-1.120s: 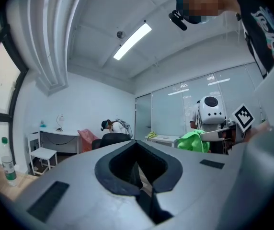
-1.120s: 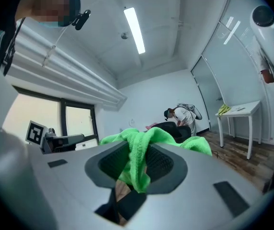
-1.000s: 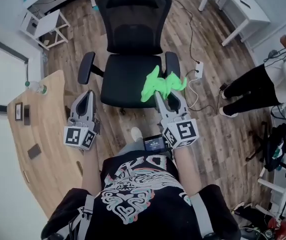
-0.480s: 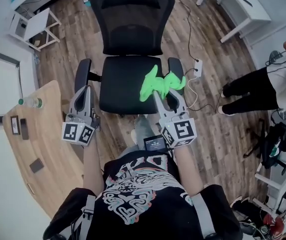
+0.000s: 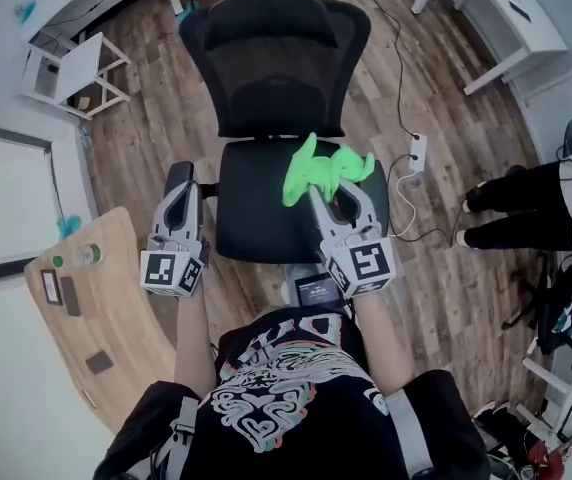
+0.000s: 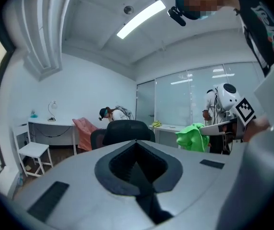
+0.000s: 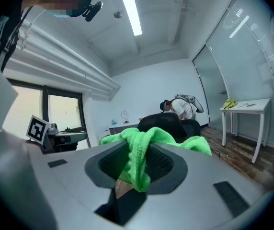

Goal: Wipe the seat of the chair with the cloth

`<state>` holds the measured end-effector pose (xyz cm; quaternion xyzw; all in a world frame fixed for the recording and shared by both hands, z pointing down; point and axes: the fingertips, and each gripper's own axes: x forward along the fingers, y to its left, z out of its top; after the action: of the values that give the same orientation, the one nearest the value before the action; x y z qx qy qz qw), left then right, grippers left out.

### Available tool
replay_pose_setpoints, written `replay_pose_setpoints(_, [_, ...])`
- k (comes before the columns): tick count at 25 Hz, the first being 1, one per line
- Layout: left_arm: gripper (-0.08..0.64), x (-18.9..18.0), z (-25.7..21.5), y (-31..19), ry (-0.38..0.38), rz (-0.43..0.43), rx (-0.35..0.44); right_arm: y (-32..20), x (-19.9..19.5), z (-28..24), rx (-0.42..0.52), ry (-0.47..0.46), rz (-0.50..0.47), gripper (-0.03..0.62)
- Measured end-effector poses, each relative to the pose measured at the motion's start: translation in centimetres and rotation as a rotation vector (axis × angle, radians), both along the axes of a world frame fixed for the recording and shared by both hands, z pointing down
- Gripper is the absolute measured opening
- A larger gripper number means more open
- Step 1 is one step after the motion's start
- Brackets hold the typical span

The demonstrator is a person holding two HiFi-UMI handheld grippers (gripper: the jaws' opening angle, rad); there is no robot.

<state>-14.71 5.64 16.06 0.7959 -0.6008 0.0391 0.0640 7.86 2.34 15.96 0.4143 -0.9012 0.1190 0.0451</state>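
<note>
On the wooden floor (image 5: pixel 146 138) stands a black chair (image 5: pixel 256 203). The right gripper (image 5: pixel 334 194) pinches the green cloth (image 5: pixel 324 171) tight over the seat's right side, likely ready to wipe. The left gripper (image 5: pixel 184 176) hangs beside the chair, jaws pressed together, holding nothing.

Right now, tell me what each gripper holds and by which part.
The right gripper pinches the green cloth by a bunched fold; the rest drapes loose ahead of it. The left gripper is shut on nothing.
</note>
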Motion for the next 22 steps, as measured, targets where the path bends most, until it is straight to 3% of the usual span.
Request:
replay_pose_setpoints(4, [0.000,0.1,1.6,-3.8,-0.038,-0.014,-0.024,-4.1,0.1,2.9,-0.052,0.017,-0.012,0.107])
replay_pose_setpoints(10, [-0.001,-1.3,2.9,-7.2,-0.040,-0.042,-0.031,-7.0,-0.4,3.9,-0.051,0.060,-0.012,0.107])
replay_pose_setpoints(22, [-0.001,-3.1,7.6,-11.0,0.030,-0.064,-0.058,-9.9,-1.7,7.2,-0.082,0.101,0.039,0.107])
